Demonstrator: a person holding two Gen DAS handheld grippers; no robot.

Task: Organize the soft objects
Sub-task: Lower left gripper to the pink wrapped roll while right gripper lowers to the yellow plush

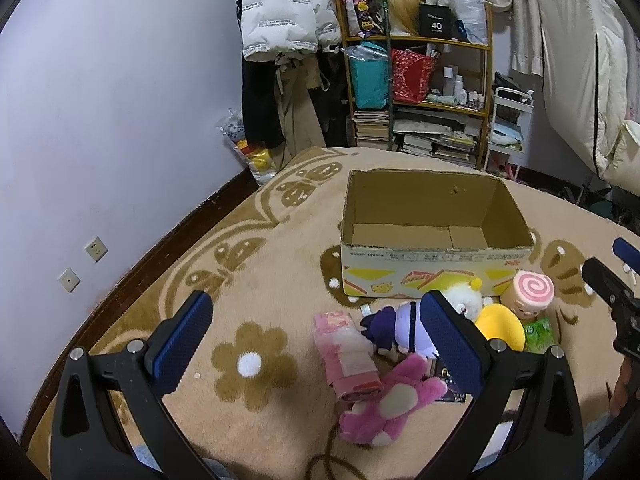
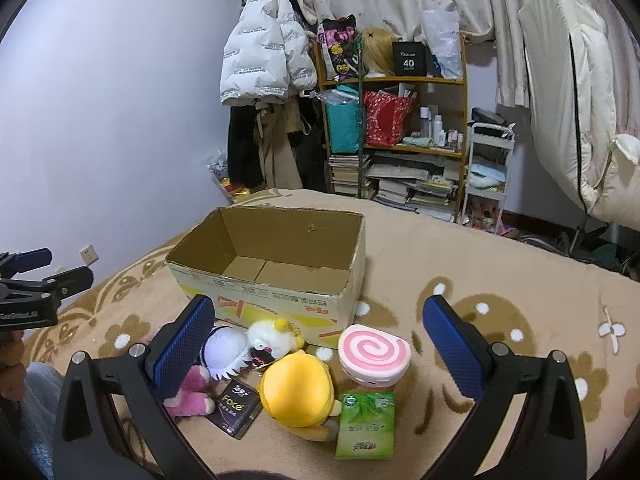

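Observation:
An empty open cardboard box [image 1: 436,260] [image 2: 276,280] stands on the beige flowered blanket [image 1: 256,272]. In front of it lie soft things: a pink plush bear [image 1: 392,404] [image 2: 192,396], a pink tissue pack [image 1: 348,352], a purple-and-white doll [image 1: 400,328] [image 2: 226,350], a white plush [image 1: 466,300] [image 2: 272,342], a yellow plush [image 1: 502,326] [image 2: 298,392], a pink swirl-roll cushion [image 1: 528,292] [image 2: 374,354], a green tissue pack [image 1: 540,334] [image 2: 366,424] and a black packet [image 2: 236,408]. My left gripper [image 1: 316,344] is open above the pink pack. My right gripper [image 2: 318,348] is open above the yellow plush.
A shelf [image 1: 420,76] of bags and books, hanging coats [image 1: 280,60] and a white trolley [image 2: 488,168] stand beyond the blanket's far edge. A wall with sockets [image 1: 96,248] runs along the left. A folded mattress [image 2: 580,100] leans at the right.

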